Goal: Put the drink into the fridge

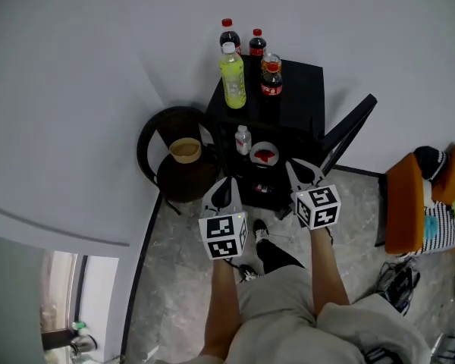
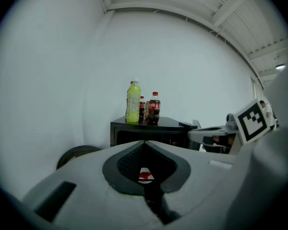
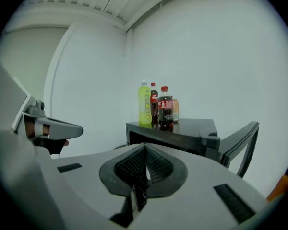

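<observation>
**Four bottles on the fridge top; both grippers shut and empty**

All the drinks stand on top of the small black box fridge, at 12 o'clock from both grippers and well apart from them. The tall yellow-green plastic bottle is in front. The dark cola bottle with red cap and red label is near it at 3 o'clock. Two more dark red-capped bottles stand behind at 12 o'clock. I cannot tell which one is meant for loading. The black fridge door hangs open at 3 o'clock.

Left gripper: jaws together, nothing between them. Right gripper: same.

Handling, my judgement: full bottles, fairly heavy, smooth, walls giving slightly, tall and tippy. I would grip mid-body on the label band, not the cap.

Writing: the red labels carry white script, too small for me to read. The yellow-green label is also unreadable.
</observation>
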A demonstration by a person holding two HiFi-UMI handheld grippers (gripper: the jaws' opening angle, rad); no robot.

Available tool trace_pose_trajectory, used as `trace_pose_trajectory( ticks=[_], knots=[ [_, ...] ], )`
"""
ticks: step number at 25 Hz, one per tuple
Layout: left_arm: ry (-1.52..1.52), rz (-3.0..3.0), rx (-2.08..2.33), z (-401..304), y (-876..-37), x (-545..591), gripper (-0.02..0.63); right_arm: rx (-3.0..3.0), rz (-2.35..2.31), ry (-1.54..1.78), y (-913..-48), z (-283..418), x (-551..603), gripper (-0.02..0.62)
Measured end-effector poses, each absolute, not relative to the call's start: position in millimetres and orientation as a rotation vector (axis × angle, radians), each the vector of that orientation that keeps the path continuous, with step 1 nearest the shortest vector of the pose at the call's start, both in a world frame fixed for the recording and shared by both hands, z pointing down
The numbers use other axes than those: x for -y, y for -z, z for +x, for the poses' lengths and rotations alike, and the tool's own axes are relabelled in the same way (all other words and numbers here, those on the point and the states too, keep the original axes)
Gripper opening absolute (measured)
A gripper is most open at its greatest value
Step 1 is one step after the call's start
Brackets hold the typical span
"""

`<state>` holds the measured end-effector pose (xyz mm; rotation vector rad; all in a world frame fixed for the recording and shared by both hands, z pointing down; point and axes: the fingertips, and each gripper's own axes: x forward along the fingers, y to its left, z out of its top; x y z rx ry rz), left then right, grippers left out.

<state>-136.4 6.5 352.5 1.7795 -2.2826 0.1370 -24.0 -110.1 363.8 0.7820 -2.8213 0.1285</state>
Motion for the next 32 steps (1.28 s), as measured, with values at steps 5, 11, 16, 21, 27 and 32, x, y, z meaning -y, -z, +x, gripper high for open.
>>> trace_pose_trajectory(
  ticks=[5, 11, 16, 21, 27, 32],
  knots=[
    [-0.078, 1.852, 2.249, -125.8, -320.0, 13.0, 0.008, 2.926, 0.872, -0.129, -312.6, -23.6, 120.4, 0.008],
    [-0.161, 1.982, 2.272, -132.6, -286.6, 62.4, 0.009, 2.989, 0.766, -0.117, -287.7, -71.3, 147.2, 0.011],
    [-0.265, 2.063, 2.284, -165.2, -271.8, 98.6, 0.009, 2.966, 0.740, -0.127, -282.3, -113.3, 199.4, 0.217],
    [-0.227, 2.091, 2.310, -203.0, -253.6, 140.0, 0.009, 2.826, 0.819, -0.118, -289.9, -141.4, 259.1, 0.316],
    [-0.209, 2.080, 2.299, -230.2, -258.4, 176.9, 0.009, 2.783, 0.807, -0.128, -299.1, -169.4, 293.0, 0.321],
    [-0.213, 2.060, 2.293, -240.0, -265.2, 179.5, 0.009, 2.793, 0.873, -0.066, -295.6, -171.5, 292.8, 0.313]
  ],
)
